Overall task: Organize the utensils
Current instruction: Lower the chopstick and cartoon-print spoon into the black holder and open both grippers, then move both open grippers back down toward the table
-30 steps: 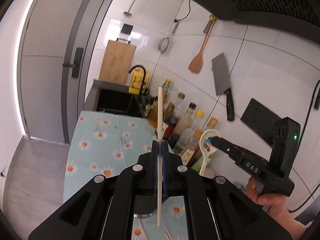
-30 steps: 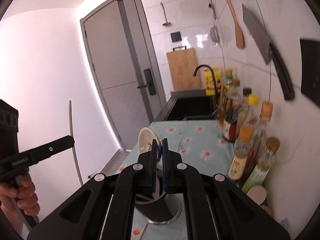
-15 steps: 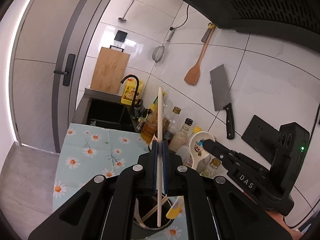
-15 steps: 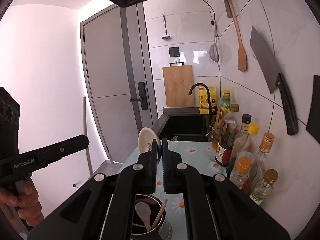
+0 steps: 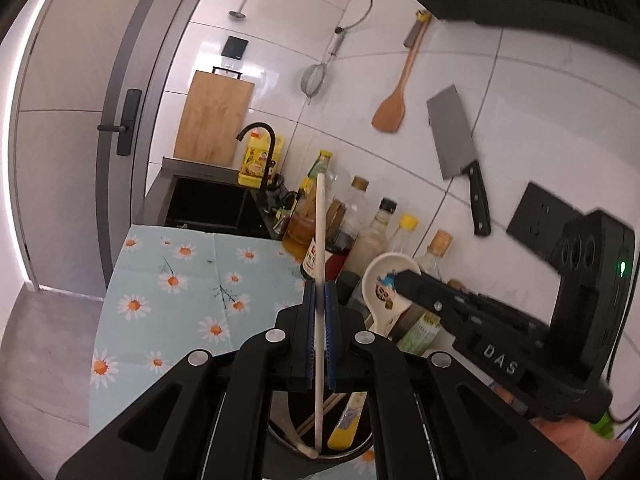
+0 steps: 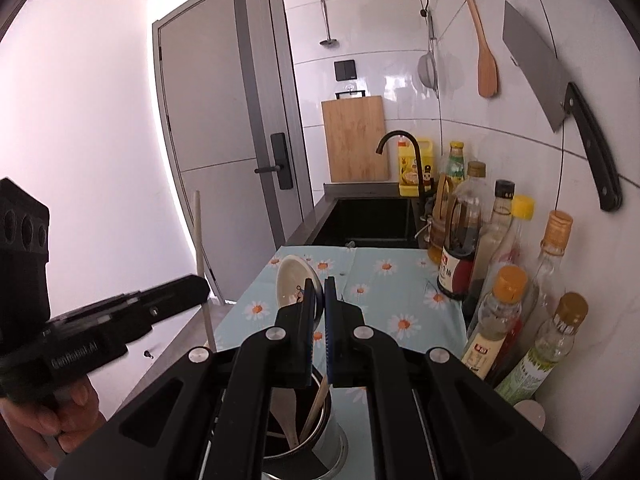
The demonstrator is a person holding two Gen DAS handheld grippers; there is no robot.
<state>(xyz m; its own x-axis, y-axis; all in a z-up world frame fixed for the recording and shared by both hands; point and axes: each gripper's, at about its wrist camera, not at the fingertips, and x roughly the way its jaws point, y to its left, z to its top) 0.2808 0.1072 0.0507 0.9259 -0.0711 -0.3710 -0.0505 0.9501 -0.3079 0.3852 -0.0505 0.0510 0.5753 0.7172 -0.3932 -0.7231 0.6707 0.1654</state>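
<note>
My left gripper point(image 5: 319, 292) is shut on a long white chopstick point(image 5: 320, 232) that stands upright. Its lower end reaches into the mouth of a round metal utensil holder point(image 5: 360, 449) directly below. That holder contains wooden chopsticks, a wooden spoon point(image 6: 286, 416) and a yellow-handled piece point(image 5: 347, 420). My right gripper point(image 6: 319, 285) is shut on a white ceramic spoon point(image 6: 292, 280) with a cartoon print, bowl up, above the same holder point(image 6: 334, 438). Each gripper shows in the other's view: the right gripper point(image 5: 400, 280) beside the left, the left gripper point(image 6: 202, 290) off to the side with a hand on it.
A daisy-print cloth point(image 5: 180, 280) covers the counter. Several sauce and oil bottles point(image 6: 500, 264) line the tiled wall on the right. Beyond lie a black sink point(image 6: 368, 220), a faucet, and a wooden cutting board point(image 6: 354, 140). A cleaver point(image 5: 456, 140) and a wooden spatula hang on the wall.
Both grippers have come down and forward over the counter. The utensil holder now shows larger beneath them, and the chopstick's lower end has dropped into its mouth.
</note>
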